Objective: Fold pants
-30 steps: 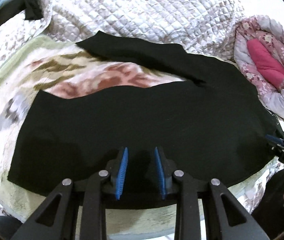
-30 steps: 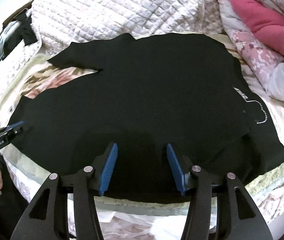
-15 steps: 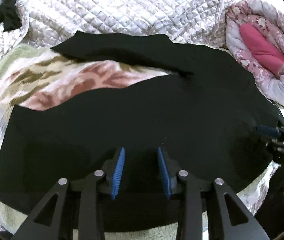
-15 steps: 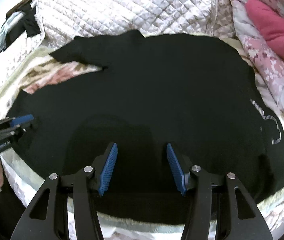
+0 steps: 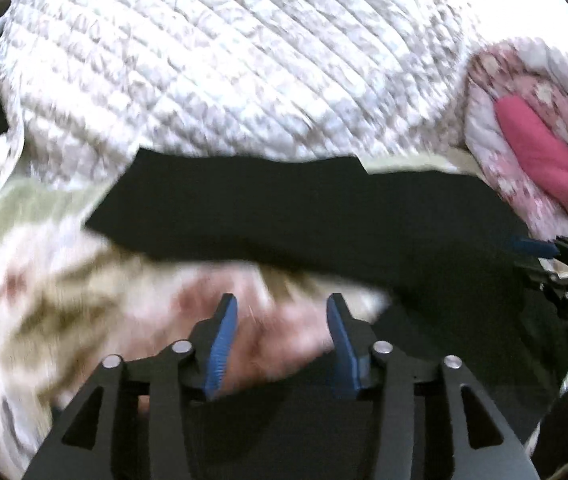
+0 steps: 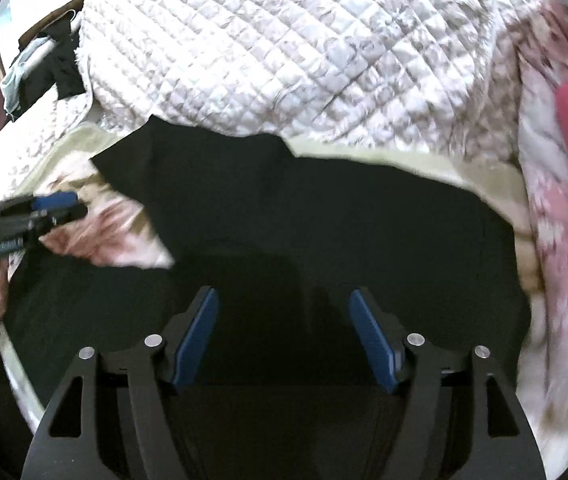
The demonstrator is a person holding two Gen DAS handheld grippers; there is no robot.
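Black pants (image 6: pixel 324 220) sprawl across the patterned blanket (image 5: pixel 64 300) below a white quilt (image 6: pixel 284 60), floral bedding (image 6: pixel 556 240) alongside, while both grippers (image 5: pixel 280 340) (image 6: pixel 284 340) hover empty, jaws just opening wide.

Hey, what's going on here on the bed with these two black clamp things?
A person is folding black pants spread on a patterned blanket, with a handheld gripper in each hand. The left gripper and the right gripper both have their jaws apart, having just been opening, and nothing is pinched between either pair. One pant leg stretches toward the white quilt. The frames are blurred, so finer details cannot be made out.
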